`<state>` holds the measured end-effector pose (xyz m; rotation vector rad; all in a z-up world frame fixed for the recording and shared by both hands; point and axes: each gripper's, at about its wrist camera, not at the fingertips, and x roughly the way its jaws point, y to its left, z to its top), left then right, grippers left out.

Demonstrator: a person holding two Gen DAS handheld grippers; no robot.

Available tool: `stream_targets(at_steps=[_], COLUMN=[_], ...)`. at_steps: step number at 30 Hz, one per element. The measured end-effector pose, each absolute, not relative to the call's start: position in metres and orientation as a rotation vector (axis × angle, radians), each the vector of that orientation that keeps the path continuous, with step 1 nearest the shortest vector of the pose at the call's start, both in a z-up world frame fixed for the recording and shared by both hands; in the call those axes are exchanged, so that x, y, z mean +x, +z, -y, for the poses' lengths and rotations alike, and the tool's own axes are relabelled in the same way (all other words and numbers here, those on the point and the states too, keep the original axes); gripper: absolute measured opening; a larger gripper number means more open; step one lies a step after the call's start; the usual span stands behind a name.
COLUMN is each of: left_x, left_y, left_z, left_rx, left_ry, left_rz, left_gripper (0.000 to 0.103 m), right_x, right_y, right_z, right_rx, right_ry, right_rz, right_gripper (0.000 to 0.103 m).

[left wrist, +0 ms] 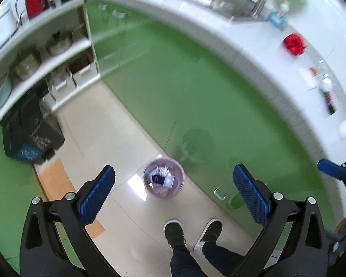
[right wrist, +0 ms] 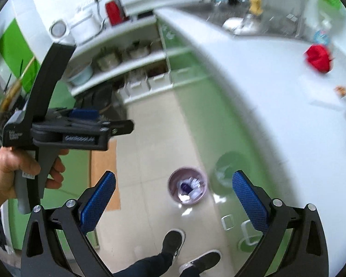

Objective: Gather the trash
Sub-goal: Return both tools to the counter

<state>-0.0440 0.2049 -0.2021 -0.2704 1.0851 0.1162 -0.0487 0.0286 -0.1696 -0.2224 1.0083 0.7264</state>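
A small lilac trash bin (left wrist: 163,178) stands on the tiled floor against the green cabinet front; it holds crumpled white paper and a purple container. It also shows in the right wrist view (right wrist: 187,185). My left gripper (left wrist: 173,184) is open and empty, high above the bin. My right gripper (right wrist: 174,190) is open and empty, also high above the floor. The left gripper's body (right wrist: 64,129) shows at the left of the right wrist view, held in a hand. A red crumpled item (left wrist: 294,43) lies on the white counter, also in the right wrist view (right wrist: 318,57).
The white counter (right wrist: 253,73) runs along the right with a sink, a soap bottle (left wrist: 279,13) and small items. White shelves (left wrist: 34,53) with pots stand at the far left. Dark bags (left wrist: 30,133) sit on the floor. The person's feet (left wrist: 191,233) are below.
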Motion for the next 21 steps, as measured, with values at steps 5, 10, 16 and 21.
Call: stream_targets(at_steps=[5,10,16,21], left_x=[-0.029,-0.009,0.02,0.046], left_y=[-0.155,-0.121,-0.095,-0.085], left_z=[-0.18,-0.143,-0.099,-0.063], left_rx=[-0.239,-0.196,-0.139,-0.095], left_ry=[0.067,-0.004,-0.094,-0.152], left_rz=[-1.03,-0.996,-0.973,-0.971], left_gripper=[0.1,0.1,0.1,0.1], right_x=[-0.036,-0.025,-0.012,0.003], right_y=[-0.123,-0.098,-0.076,-0.071], right_z=[0.009,0.056,0.122,0.164], right_rx=[-0.193,-0.154,-0.113,-0.096], right_ry=[0.631,0.52,0.375,0.277], right_rz=[-0.936,-0.899,-0.875,-0.875], right_gripper=[0.097,0.097,0.097,0.097])
